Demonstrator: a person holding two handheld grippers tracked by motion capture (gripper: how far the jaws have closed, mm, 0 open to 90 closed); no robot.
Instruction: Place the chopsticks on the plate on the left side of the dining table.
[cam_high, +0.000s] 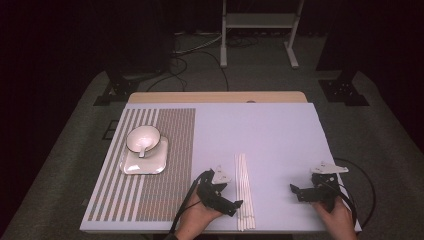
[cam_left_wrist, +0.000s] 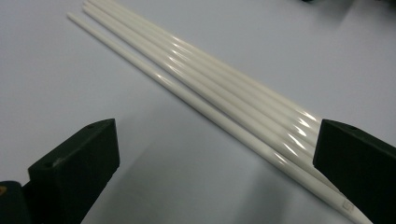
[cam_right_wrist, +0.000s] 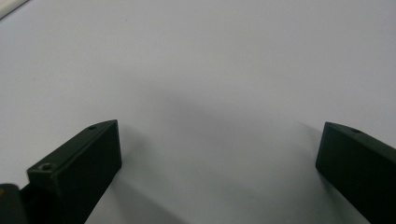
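Note:
Several white chopsticks (cam_high: 243, 190) lie side by side on the pale table, running from mid-table toward the near edge. My left gripper (cam_high: 235, 206) is just left of their near ends, jaws open; in the left gripper view the chopsticks (cam_left_wrist: 219, 88) run diagonally, with their near ends against the right jaw and nothing gripped. My right gripper (cam_high: 294, 190) rests low over bare table at the right front, open, with nothing between its jaws (cam_right_wrist: 219, 154). A white bowl (cam_high: 143, 138) holding a white spoon (cam_high: 144, 149) sits on a square white plate (cam_high: 132, 167) on the striped placemat.
The striped placemat (cam_high: 165, 175) covers the table's left third. The table top (cam_high: 270, 130) is a pale sheet with a wooden edge at the back. Dark floor, cables and a white stand (cam_high: 260, 20) lie beyond the far edge.

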